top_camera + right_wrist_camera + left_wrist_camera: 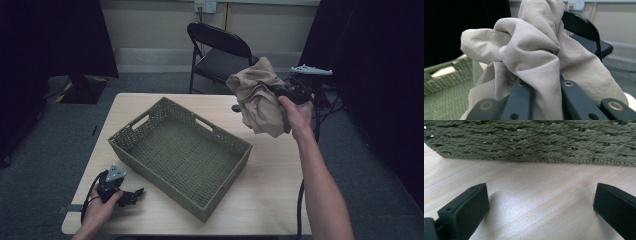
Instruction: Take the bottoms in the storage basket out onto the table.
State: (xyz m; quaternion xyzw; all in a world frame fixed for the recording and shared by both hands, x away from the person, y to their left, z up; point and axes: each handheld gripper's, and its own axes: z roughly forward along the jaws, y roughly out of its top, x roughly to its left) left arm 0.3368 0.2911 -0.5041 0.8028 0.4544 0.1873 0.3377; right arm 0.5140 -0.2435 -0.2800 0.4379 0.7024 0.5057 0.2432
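A beige cloth [260, 97] is held bunched in the right tongs [280, 92], closed tight on it, high beside the basket [227, 137], probably to be dropped inside. The left tongs [131, 196] are rested wide open and empty on the counter [270, 185], near the basket wall, out of the way.

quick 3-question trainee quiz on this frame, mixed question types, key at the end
1. True or false: the beige cloth already lies inside the green woven basket.
2. Which gripper is clamped on the cloth?
A. left gripper
B. right gripper
C. both
3. Fill in: the left gripper rests on the ____, its jaws apart with nothing between them.

Key:
1. False; it hangs bunched in the air, beyond the basket's far right corner.
2. B
3. table, in front of the basket's near wall.
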